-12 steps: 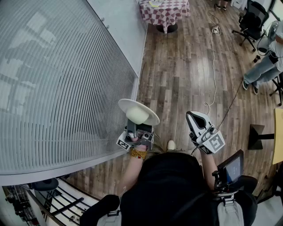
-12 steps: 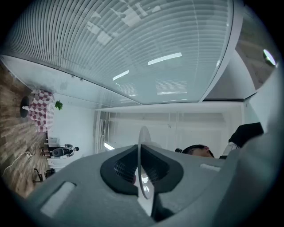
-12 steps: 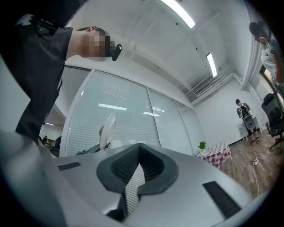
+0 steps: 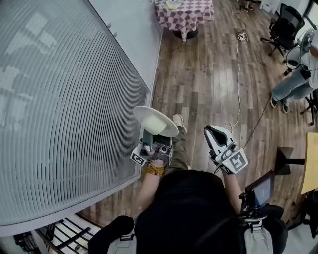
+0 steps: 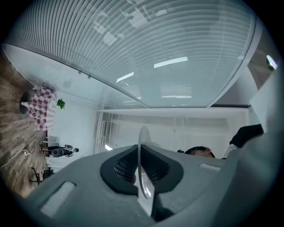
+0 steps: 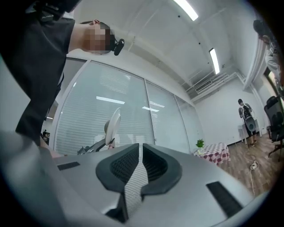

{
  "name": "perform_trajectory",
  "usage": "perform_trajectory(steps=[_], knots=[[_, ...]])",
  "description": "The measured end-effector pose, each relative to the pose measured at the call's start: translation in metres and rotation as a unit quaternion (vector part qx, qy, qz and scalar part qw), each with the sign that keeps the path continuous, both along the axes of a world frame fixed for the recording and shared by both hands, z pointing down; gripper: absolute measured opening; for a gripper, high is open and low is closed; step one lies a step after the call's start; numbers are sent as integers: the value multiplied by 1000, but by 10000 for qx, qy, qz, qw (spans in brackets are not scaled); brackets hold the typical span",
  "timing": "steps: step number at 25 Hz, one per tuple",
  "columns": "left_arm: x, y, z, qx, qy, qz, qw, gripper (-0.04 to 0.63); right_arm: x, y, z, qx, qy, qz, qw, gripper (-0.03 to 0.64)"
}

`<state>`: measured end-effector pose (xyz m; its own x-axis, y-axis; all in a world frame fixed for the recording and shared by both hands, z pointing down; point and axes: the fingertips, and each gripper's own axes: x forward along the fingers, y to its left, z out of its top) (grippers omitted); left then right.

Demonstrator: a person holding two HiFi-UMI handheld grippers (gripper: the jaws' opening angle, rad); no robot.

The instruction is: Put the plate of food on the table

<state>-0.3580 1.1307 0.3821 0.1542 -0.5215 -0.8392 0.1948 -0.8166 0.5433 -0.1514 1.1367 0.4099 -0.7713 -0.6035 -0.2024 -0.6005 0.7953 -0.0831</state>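
**Plate held by its rim, well short of the checked table**

In the head view the white plate (image 4: 155, 120) sits at the centre of the frame, above the wooden floor (image 4: 213, 84) and close beside the striped glass wall (image 4: 64, 99). It shows as an oval whose long axis runs from upper left to lower right, with its face turned up towards the camera. A cream patch lies at its middle (what the food is cannot be told).

The left gripper (image 4: 148, 142) reaches up from below, and its jaws are clamped on the plate's near rim. In the left gripper view the plate (image 5: 141, 146) stands edge-on as a thin upright line, pinched between the two dark pads of the left gripper (image 5: 140, 156).

The right gripper (image 4: 211, 132) is at centre right, apart from the plate. Its jaws are pressed together on nothing (image 6: 140, 151), and the plate (image 6: 114, 122) shows beyond them, tilted.

The checked table (image 4: 185, 11) stands at the top edge of the frame, well apart from the plate.
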Motion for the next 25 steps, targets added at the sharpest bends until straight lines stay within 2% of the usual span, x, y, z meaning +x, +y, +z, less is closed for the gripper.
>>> perform_trajectory(steps=[6, 12, 16, 20, 25], knots=[[8, -143, 18, -103, 162, 326, 9993, 17, 2, -120, 13, -23, 99, 155, 9998, 32], [11, -274, 11, -282, 224, 498, 9981, 17, -3, -249, -5, -27, 170, 184, 9997, 36], [15, -358, -2, -207, 72, 582, 9981, 16, -5, -347, -13, 95, 180, 227, 9995, 106], [-8, -436, 4, -319, -10, 556, 9979, 16, -37, -432, -19, 182, 158, 44, 9997, 145], [-22, -515, 10, -506, 96, 510, 9974, 17, -51, -503, -36, 241, 202, -13, 9995, 189]])
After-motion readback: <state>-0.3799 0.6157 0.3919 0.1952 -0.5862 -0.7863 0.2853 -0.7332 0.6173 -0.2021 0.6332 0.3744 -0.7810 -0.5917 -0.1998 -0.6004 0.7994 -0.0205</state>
